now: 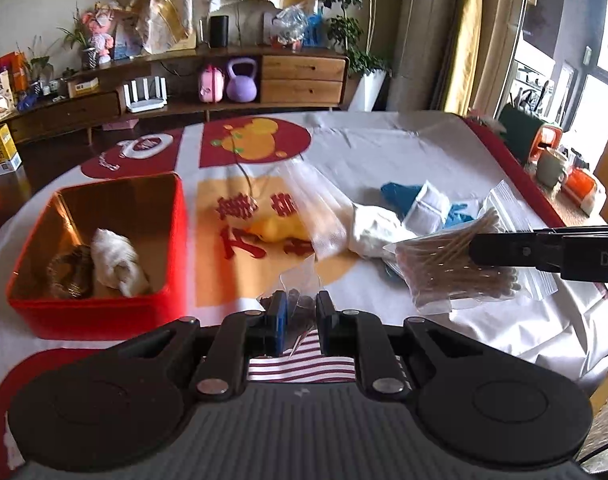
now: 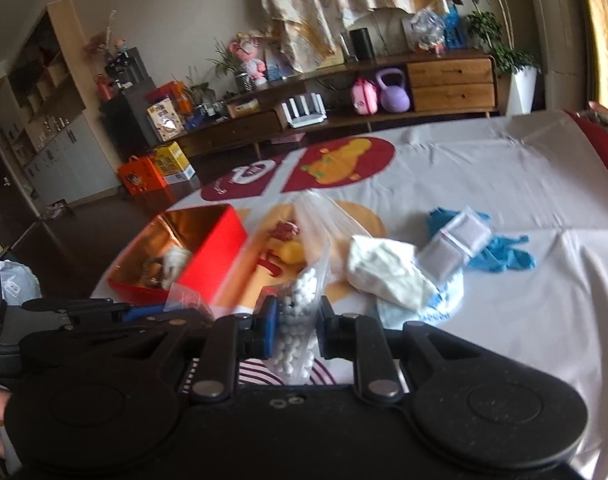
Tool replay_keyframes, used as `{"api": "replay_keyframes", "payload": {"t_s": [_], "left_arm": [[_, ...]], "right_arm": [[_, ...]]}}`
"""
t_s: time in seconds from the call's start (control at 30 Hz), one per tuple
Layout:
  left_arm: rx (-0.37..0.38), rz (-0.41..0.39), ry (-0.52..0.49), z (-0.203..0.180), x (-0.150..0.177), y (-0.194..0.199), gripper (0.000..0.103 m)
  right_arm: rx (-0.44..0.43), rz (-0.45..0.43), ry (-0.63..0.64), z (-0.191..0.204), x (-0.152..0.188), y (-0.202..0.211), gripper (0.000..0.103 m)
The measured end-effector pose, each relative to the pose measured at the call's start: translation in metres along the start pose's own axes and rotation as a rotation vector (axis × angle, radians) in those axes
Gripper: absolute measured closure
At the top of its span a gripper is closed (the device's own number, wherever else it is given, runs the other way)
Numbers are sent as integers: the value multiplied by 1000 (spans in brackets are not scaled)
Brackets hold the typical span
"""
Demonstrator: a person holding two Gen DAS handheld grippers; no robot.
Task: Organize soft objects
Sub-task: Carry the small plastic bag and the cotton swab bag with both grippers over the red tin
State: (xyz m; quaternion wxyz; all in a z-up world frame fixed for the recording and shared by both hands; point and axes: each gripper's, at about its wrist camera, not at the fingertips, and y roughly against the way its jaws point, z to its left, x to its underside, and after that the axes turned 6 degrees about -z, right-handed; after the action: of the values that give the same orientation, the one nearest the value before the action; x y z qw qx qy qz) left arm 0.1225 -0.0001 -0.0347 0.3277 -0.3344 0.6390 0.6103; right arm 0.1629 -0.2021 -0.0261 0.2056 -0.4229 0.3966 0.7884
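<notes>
The left gripper (image 1: pixel 297 316) has its two fingers drawn close on a small clear plastic bag (image 1: pixel 298 286) with something dark inside. It holds that bag just off the near right corner of the red tin (image 1: pixel 104 316).

The right gripper (image 2: pixel 296 328) is pinched on a clear bag of white cotton swabs (image 2: pixel 300 320) — the swab tips crowd between its blue-padded fingers, and the bag's top rises loose above them. In the left wrist view the same bag (image 1: pixel 455 264) shows at the tip of the right gripper's dark fingers, well to the right of the red tin.

The red tin sits open on the white printed tablecloth (image 1: pixel 383 152). Inside it lie a white crumpled cloth (image 1: pixel 118 264) and, to that cloth's left, a brownish thing too blurred to name.

To the right of the tin, spread on the cloth, are a yellow soft thing (image 1: pixel 278 230), a white bundle (image 2: pixel 383 268), a small packet of white pads (image 2: pixel 457 248) and blue gloves (image 2: pixel 503 254) — the packet lies on the gloves, just beside the white bundle.
</notes>
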Motion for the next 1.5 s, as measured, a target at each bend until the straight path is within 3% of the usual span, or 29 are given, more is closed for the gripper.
{"api": "replay_keyframes", "payload": {"t_s": [0.3,0.9,1.5], "left_arm": [[-14,-32,21,21,-21,25,88],[-100,-39,63,99,-51,38,88],[-200,-11,55,169,-71,4,88]], "right_arm": [[-34,4,43,37,-23,-6,85],[-126,67,136,117,-52,-60,85],[-60,112,185,149,-68,-143,84]]}}
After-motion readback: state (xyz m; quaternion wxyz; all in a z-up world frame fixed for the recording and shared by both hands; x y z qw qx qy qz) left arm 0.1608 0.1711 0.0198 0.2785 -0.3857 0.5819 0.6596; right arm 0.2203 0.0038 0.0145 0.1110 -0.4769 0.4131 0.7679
